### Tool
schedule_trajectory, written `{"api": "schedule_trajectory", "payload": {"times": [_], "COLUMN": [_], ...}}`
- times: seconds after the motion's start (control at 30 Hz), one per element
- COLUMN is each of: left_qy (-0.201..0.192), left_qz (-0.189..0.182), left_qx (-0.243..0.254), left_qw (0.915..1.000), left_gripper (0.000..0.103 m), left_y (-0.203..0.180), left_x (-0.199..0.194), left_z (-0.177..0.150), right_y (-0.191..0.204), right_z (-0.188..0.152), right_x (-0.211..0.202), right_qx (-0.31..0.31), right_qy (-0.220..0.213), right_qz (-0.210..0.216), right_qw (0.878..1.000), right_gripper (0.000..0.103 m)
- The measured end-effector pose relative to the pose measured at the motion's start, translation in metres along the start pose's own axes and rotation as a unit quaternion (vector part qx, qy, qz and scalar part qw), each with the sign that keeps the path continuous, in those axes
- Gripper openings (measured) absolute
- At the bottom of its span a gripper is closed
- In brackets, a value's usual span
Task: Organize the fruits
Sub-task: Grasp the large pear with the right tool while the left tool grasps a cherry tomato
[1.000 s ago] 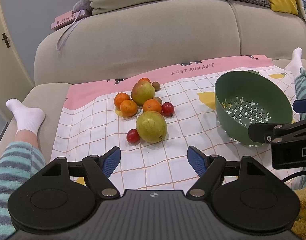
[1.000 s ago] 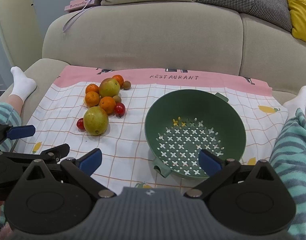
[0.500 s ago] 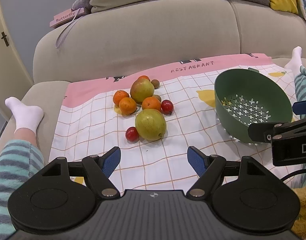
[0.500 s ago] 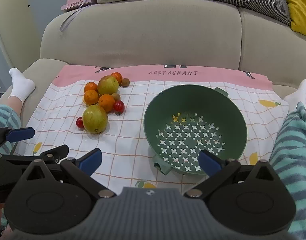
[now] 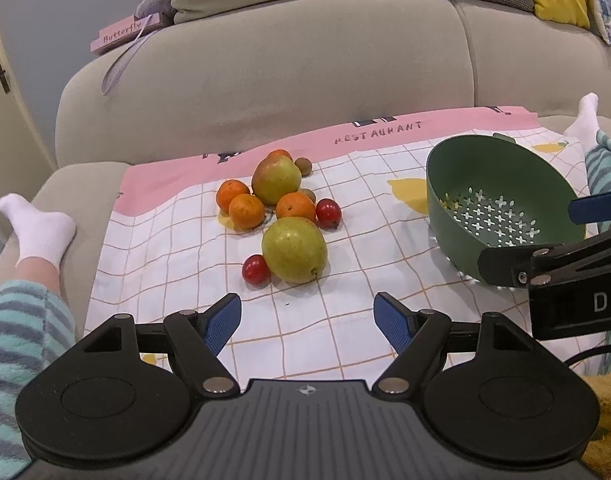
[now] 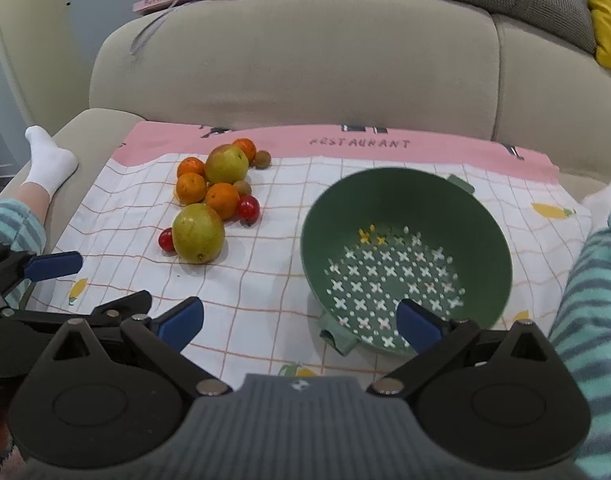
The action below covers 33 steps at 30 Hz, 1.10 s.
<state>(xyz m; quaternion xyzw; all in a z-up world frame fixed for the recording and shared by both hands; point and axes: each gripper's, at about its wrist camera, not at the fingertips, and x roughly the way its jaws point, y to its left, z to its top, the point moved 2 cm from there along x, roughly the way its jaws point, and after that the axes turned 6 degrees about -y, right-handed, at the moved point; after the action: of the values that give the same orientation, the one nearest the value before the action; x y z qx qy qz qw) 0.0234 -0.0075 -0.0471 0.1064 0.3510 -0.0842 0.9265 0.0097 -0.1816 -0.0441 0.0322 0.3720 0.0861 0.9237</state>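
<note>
Fruit, two yellow-green pears (image 5: 294,255), orange mandarins (image 5: 246,210) and red cherry tomatoes (image 5: 256,268), sits clustered on the checked pink-edged cloth (image 5: 345,312) over the beige sofa (image 5: 305,72). Beside it, apart, stands an empty round green plastic colander (image 6: 405,256). Left tool (image 5: 307,316) and right tool (image 6: 299,318) hover spread wide, grasping nothing.

I brought the left gripper (image 5: 307,318) slightly closer to the pile, its nearest yellow-green pear (image 5: 294,249) sitting lower ahead, and I edged the right gripper (image 6: 299,322) toward the perforated green plastic colander (image 6: 409,208).
</note>
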Motion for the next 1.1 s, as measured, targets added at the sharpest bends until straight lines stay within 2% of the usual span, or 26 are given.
{"api": "schedule_trajectory", "payload": {"times": [0.07,0.2,0.27,0.37,0.43,0.53,0.57,0.63,0.73,0.8,0.87,1.1], "left_qy": [0.0,-0.005,-0.01,-0.009,-0.012,-0.019,-0.019,-0.009,0.011,0.016,0.012,0.038], "left_qz": [-0.005,0.008,0.007,0.012,0.009,0.002,-0.004,-0.013,-0.028,-0.05,-0.063,-0.103], "left_qx": [-0.009,-0.016,-0.019,-0.023,-0.025,-0.047,-0.061,-0.087,-0.115,-0.139,-0.155,-0.208], "left_qw": [0.9999,0.9998,0.9997,0.9996,0.9996,0.9987,0.9979,0.9961,0.9928,0.9889,0.9858,0.9718], "left_gripper": [0.089,0.089,0.088,0.086,0.083,0.082,0.082,0.075,0.062,0.06,0.059,0.056], "left_y": [0.004,0.01,0.014,0.023,0.03,0.044,0.049,0.06,0.072,0.081,0.087,0.102], "left_x": [0.003,0.008,0.011,0.019,0.025,0.033,0.036,0.044,0.056,0.064,0.069,0.092], "left_z": [0.001,0.006,0.009,0.016,0.02,0.027,0.03,0.035,0.04,0.04,0.038,0.011], "right_y": [0.001,0.003,0.006,0.011,0.015,0.016,0.017,0.022,0.031,0.036,0.042,0.05], "right_z": [0.002,0.008,0.013,0.019,0.024,0.032,0.034,0.038,0.045,0.048,0.05,0.044], "right_x": [0.001,0.007,0.011,0.019,0.027,0.041,0.046,0.053,0.066,0.075,0.086,0.12], "right_qx": [-0.009,-0.033,-0.044,-0.062,-0.07,-0.056,-0.052,-0.055,-0.063,-0.069,-0.076,-0.056], "right_qy": [-0.01,-0.03,-0.042,-0.058,-0.058,-0.046,-0.045,-0.047,-0.059,-0.059,-0.05,-0.007], "right_qz": [0.007,0.031,0.039,0.036,0.028,0.053,0.06,0.079,0.084,0.087,0.089,0.095], "right_qw": [1.0,0.999,0.997,0.996,0.995,0.996,0.996,0.994,0.993,0.992,0.992,0.994], "right_gripper": [0.099,0.099,0.096,0.095,0.095,0.095,0.09,0.085,0.085,0.082,0.074,0.067]}}
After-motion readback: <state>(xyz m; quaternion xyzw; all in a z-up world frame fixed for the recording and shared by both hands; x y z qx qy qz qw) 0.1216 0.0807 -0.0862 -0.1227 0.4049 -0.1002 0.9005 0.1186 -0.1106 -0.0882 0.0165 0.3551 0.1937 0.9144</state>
